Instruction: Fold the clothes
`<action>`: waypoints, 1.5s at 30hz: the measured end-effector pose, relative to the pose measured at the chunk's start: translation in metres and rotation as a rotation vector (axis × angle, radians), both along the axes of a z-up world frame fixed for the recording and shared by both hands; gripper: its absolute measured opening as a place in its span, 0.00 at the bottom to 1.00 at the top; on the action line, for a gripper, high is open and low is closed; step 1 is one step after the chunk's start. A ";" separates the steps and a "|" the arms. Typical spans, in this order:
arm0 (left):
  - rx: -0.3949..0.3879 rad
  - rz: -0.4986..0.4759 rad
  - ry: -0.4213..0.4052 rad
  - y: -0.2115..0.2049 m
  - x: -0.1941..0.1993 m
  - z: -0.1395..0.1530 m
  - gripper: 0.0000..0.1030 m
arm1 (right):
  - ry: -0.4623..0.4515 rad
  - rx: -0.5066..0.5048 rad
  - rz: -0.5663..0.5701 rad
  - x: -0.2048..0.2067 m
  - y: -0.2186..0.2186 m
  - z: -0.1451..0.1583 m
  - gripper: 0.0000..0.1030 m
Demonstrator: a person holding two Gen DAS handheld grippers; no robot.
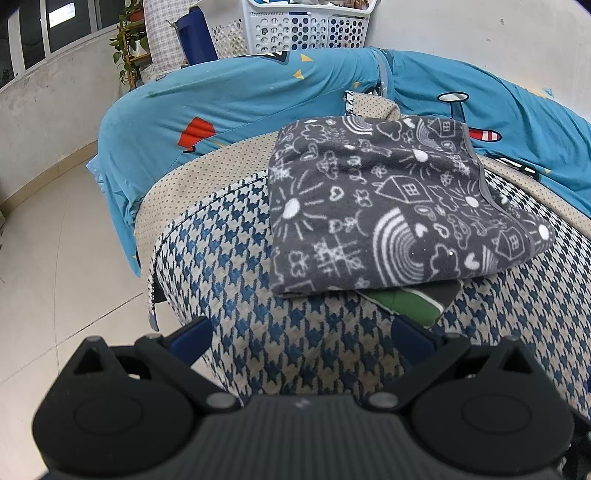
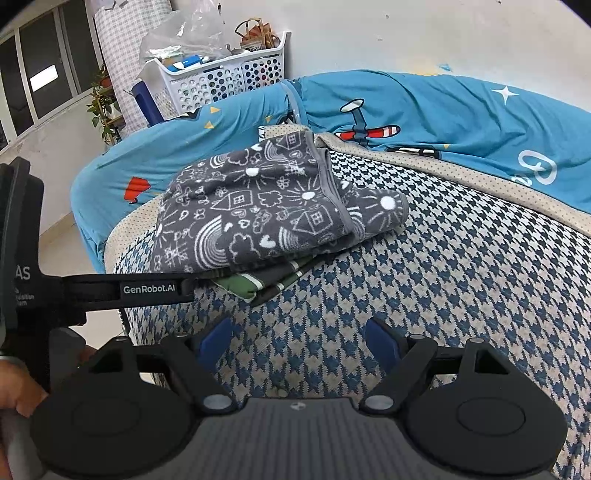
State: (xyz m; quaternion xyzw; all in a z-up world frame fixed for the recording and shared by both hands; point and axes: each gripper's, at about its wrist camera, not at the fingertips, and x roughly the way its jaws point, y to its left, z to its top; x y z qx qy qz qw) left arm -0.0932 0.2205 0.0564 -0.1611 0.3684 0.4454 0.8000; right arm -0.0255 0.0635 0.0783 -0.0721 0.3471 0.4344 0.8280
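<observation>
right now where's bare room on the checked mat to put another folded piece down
Free: the houndstooth mat to the right of the folded grey doodle-print cloth, up to the dotted beige border, and the strip between the stack and both open grippers. Crowded: the mat's left part, where the grey cloth lies on a green striped garment.

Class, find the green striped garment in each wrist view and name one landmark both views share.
Left wrist: green striped garment peeks out under the folded grey patterned cloth, right of centre.
Right wrist: it lies under that cloth's near edge, left of centre.
Shared landmark: white laundry basket, top.
</observation>
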 end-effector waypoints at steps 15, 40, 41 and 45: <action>-0.001 0.000 0.013 0.001 0.000 -0.001 1.00 | -0.003 0.001 0.007 0.000 0.001 0.001 0.77; -0.001 -0.025 0.031 -0.001 0.002 -0.003 1.00 | -0.002 -0.004 0.010 0.000 0.002 0.001 0.77; -0.001 -0.026 0.032 -0.001 0.002 -0.003 1.00 | -0.002 -0.004 0.010 0.000 0.002 0.001 0.77; -0.003 -0.028 0.034 0.000 0.002 -0.003 1.00 | 0.000 -0.007 0.012 0.000 0.003 0.001 0.77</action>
